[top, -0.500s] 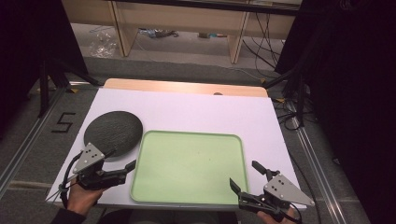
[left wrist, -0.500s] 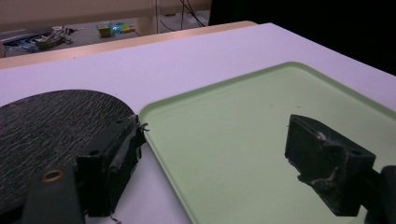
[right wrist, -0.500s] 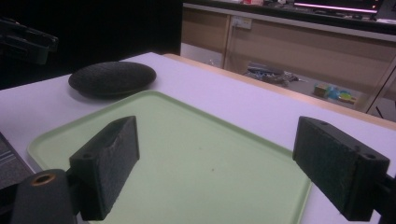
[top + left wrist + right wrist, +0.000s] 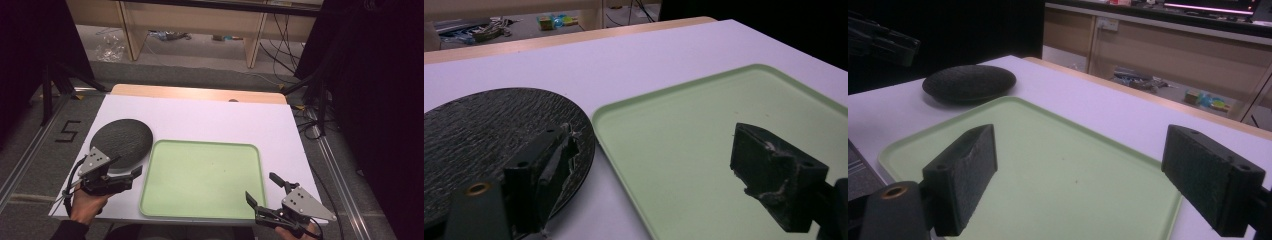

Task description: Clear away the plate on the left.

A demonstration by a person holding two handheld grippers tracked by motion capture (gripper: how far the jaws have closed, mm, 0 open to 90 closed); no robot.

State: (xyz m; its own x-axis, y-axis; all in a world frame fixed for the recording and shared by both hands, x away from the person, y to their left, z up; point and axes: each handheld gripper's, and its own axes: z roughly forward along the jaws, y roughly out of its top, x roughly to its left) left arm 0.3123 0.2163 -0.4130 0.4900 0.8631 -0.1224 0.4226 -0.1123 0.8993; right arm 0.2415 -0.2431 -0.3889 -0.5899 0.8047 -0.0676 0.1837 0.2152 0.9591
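High view: left gripper [image 4: 131, 167] hovers wide open and empty, one jaw over the dark round plate [image 4: 121, 140], the other over the green tray [image 4: 200, 175]; right gripper [image 4: 263, 188], equally spread and empty, frames the tray's corner, apparently poised to start.

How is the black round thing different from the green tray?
The black round plate is a dark circle with a rough, grainy surface; the green tray is a pale rectangle with rounded corners and a smooth surface. The plate is the smaller of the two. The tray has a raised rim around a flat, empty floor, while the plate looks slightly domed. Both lie flat on the white table, side by side, and nothing sits on either.
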